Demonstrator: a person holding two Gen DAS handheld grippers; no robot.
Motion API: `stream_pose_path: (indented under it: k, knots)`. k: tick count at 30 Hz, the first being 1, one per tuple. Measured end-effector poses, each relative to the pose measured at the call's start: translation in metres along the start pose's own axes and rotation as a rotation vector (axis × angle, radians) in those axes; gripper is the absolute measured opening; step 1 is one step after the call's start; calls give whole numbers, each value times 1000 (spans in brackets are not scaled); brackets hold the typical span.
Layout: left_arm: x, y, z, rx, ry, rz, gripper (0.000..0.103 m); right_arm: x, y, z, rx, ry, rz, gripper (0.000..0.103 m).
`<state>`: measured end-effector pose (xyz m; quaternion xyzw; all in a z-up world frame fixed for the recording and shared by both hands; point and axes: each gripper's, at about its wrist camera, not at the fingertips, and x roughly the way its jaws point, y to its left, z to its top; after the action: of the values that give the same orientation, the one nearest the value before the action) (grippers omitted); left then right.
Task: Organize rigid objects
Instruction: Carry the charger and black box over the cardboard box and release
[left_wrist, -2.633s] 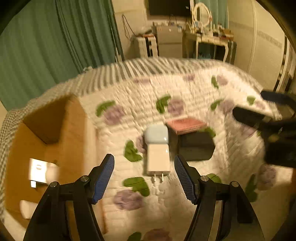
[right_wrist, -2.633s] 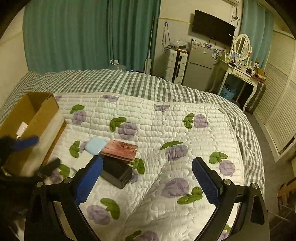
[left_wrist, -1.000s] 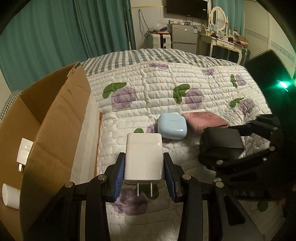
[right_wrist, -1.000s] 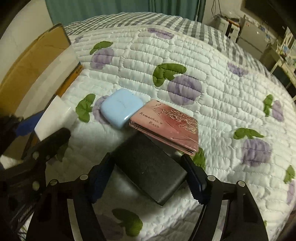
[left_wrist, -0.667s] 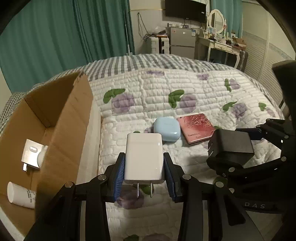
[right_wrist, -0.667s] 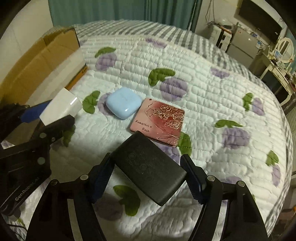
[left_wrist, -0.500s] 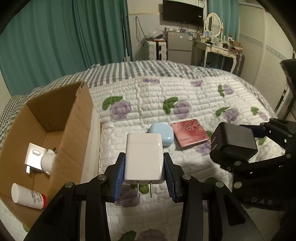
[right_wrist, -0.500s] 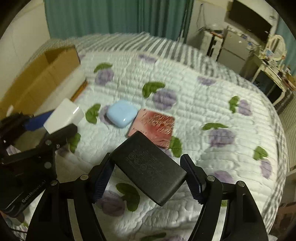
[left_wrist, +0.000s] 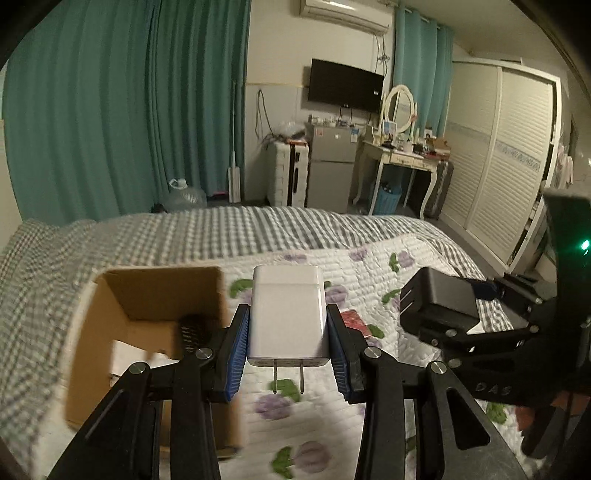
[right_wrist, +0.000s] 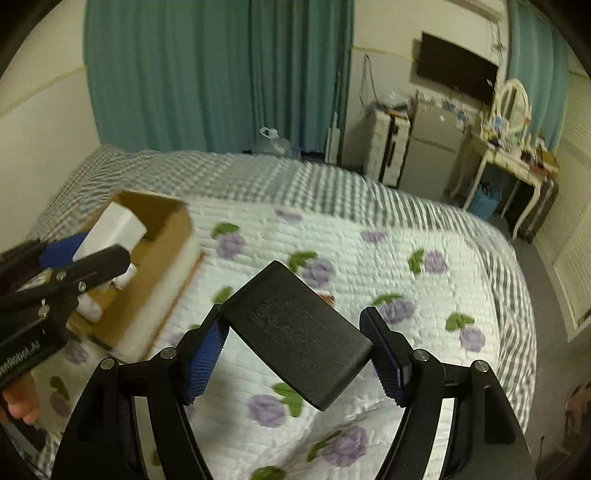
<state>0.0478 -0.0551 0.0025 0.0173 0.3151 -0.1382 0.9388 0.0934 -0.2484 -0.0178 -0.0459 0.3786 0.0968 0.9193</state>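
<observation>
My left gripper (left_wrist: 288, 354) is shut on a white plug charger (left_wrist: 286, 314), prongs pointing toward me, held high above the bed beside the open cardboard box (left_wrist: 155, 291). My right gripper (right_wrist: 295, 354) is shut on a black power adapter (right_wrist: 295, 332), held skewed above the quilt. In the left wrist view the black adapter (left_wrist: 439, 299) and right gripper are at the right. In the right wrist view the white charger (right_wrist: 114, 229) hangs over the box (right_wrist: 162, 243). A red booklet (left_wrist: 352, 321) lies on the quilt, mostly hidden.
The box holds a black brush (left_wrist: 190, 332) and white items (right_wrist: 88, 306). The floral quilt (right_wrist: 369, 258) covers a checked bedspread (left_wrist: 184, 236). Curtains, a fridge (left_wrist: 330, 170), a dressing table (left_wrist: 406, 158) and wardrobe doors stand beyond the bed.
Both grippers have risen well above the bed with their loads and shifted left toward the box. The blue case is hidden from view behind the held objects.
</observation>
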Motion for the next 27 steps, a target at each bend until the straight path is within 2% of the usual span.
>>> stream_pose_path:
  k: [6, 10, 17, 25, 27]
  knots:
    - [-21, 56, -7, -7, 8, 42, 40, -33, 66, 31, -72, -70, 61, 73]
    - [-17, 90, -21, -24, 49, 53, 40, -33, 104, 43, -98, -85, 110, 73]
    - [28, 113, -54, -9, 161, 13, 40, 2, 151, 52, -128, -46, 154, 73]
    - [62, 129, -75, -40, 240, -49, 43, 51, 157, 47, -134, 26, 141, 73]
    - [61, 134, -75, -60, 238, -37, 59, 59, 158, 45, -126, 40, 141, 73]
